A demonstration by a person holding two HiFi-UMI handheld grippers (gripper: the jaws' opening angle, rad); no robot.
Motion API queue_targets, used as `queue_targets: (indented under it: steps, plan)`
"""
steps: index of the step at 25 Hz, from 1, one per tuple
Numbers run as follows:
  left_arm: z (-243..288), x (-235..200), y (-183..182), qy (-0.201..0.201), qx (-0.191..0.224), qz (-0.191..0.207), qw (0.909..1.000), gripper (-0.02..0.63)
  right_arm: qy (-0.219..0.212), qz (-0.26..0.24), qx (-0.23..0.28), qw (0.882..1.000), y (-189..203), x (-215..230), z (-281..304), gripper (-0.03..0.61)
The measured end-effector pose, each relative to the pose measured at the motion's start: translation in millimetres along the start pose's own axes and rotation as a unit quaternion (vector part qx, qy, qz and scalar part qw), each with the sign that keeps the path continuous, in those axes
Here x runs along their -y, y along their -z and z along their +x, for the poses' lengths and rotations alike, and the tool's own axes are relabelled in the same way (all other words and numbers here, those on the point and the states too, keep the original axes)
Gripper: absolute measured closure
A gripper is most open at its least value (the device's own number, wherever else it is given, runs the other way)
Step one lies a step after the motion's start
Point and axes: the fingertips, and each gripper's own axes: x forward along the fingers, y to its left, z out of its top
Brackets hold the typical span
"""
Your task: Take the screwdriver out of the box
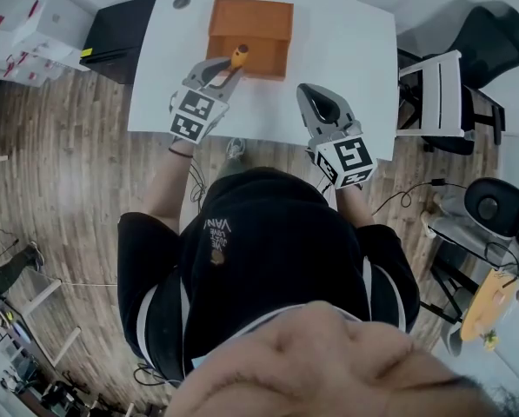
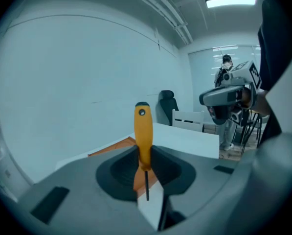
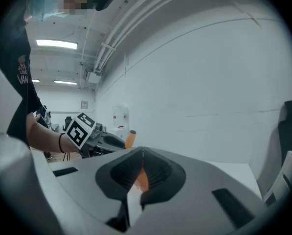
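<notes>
Cabinet (image 1: pixel 120 35), black, boxy, sits at the left end of the table (image 1: pixel 346 50), a white smooth slab with rounded corners on a wood-plank floor (image 1: pixel 59 172). Left gripper (image 1: pixel 233 66), grey moulded plastic w/ a black-and-white marker cube, has its jaws clamped on the screwdriver (image 1: pixel 240 55). In the left gripper view the grip falls at the handle's lower end. The handle is a smooth orange cylinder w/ dark end cap and a small hole near the top, projecting past the jaw tips. The thin dark shaft runs back between the jaws. In the head view the screwdriver hangs over the near part of the box (image 1: pixel 242 20); contact w/ the box cannot be told. Box is orange, rectangular, matte, at the table's far centre. Nothing lies between it and either gripper. Right gripper (image 1: pixel 318 98), same build, is over bare table right of the box, well apart from the tool. Its jaws are pressed together w/ nothing between them. White slatted chair (image 1: pixel 437 94) stands past the table's right edge, a black chair (image 1: pixel 494 37) behind it.
</notes>
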Motion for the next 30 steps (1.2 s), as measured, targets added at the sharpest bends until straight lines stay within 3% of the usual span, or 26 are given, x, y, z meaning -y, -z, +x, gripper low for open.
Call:
queue_targets:
  steps: [30]
  plan:
    - [-57.1,24.1,-20.9,-0.04,0.076,-0.068,0.994,0.531,-0.015,0.006,-0.005,1.0,4.5,-0.7,12.3,0.566]
